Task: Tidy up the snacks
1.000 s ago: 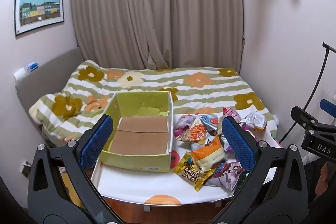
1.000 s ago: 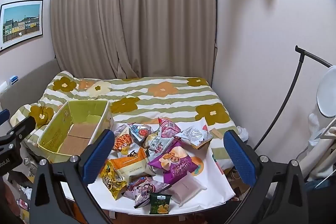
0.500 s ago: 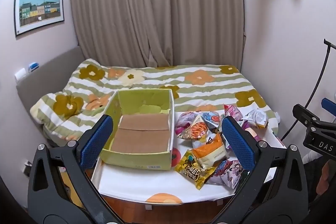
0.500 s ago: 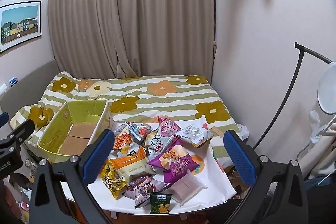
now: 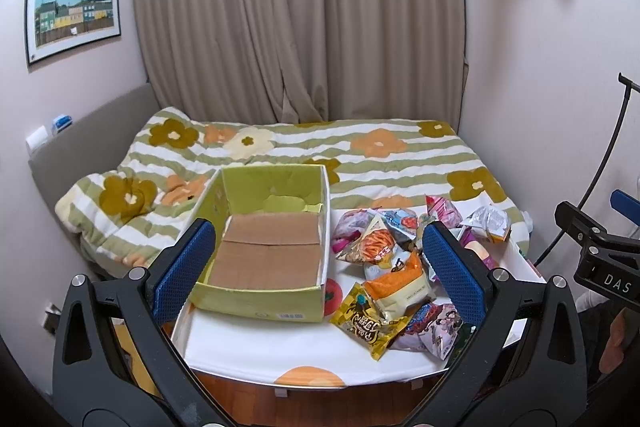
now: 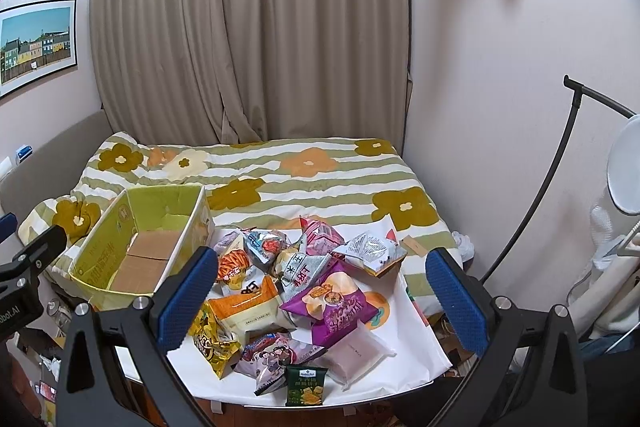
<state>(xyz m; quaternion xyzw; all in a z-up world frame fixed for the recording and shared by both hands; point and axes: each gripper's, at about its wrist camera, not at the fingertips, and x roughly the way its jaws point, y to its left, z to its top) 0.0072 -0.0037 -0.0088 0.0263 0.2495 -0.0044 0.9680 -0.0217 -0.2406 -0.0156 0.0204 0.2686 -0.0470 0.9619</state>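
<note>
Both tongs, left (image 5: 318,269) and right (image 6: 320,291), spread wide and holding nothing, poised above snack packets (image 6: 296,291) heaped beside an empty box (image 5: 264,239), ready for sorting.

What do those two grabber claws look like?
Each grabber, the left gripper and the right gripper, has black arms shaped like triangles, silver bolts, and bumpy blue pads on the fingers. White letters mark their sides.
</note>
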